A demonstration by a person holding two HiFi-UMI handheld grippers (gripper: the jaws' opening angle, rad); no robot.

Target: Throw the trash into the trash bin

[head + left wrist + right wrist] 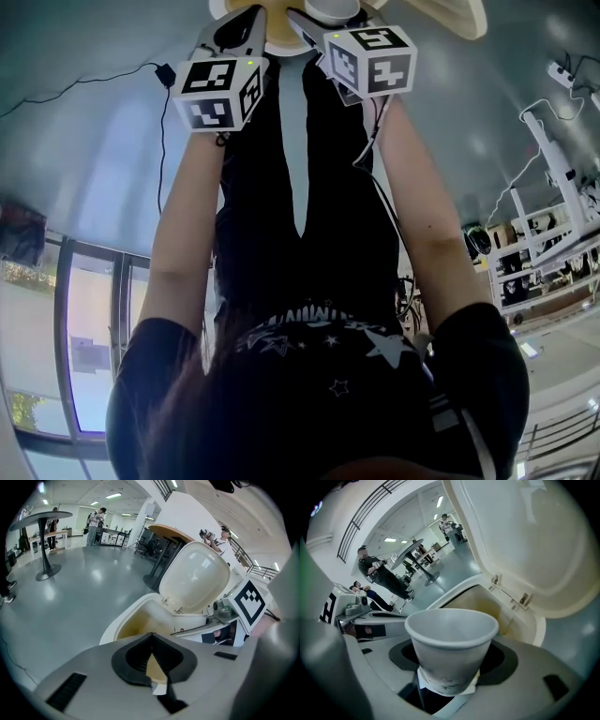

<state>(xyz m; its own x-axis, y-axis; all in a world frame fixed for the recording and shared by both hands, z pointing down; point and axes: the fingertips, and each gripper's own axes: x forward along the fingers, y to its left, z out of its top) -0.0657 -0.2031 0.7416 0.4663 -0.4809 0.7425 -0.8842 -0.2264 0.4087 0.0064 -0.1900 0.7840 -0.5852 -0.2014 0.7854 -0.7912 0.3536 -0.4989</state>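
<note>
A white paper cup (452,641) stands upright in my right gripper (451,670), whose jaws are shut on its lower half. It hangs just over the mouth of a cream trash bin (534,630), whose lid (520,536) is swung up behind it. In the left gripper view the same bin (136,609) and raised lid (194,576) lie straight ahead. My left gripper (151,637) has its black pads meeting at the tips, with nothing seen held. The head view shows both grippers side by side at the top, left gripper (246,19) and right gripper (309,21), next to the cup (333,7).
Grey polished floor surrounds the bin. A round pedestal table (44,522) stands far left, and a wood-topped desk (171,531) sits behind the bin. People stand at the back (96,520), and one holds a device (218,536). A white rack (553,234) is to my right.
</note>
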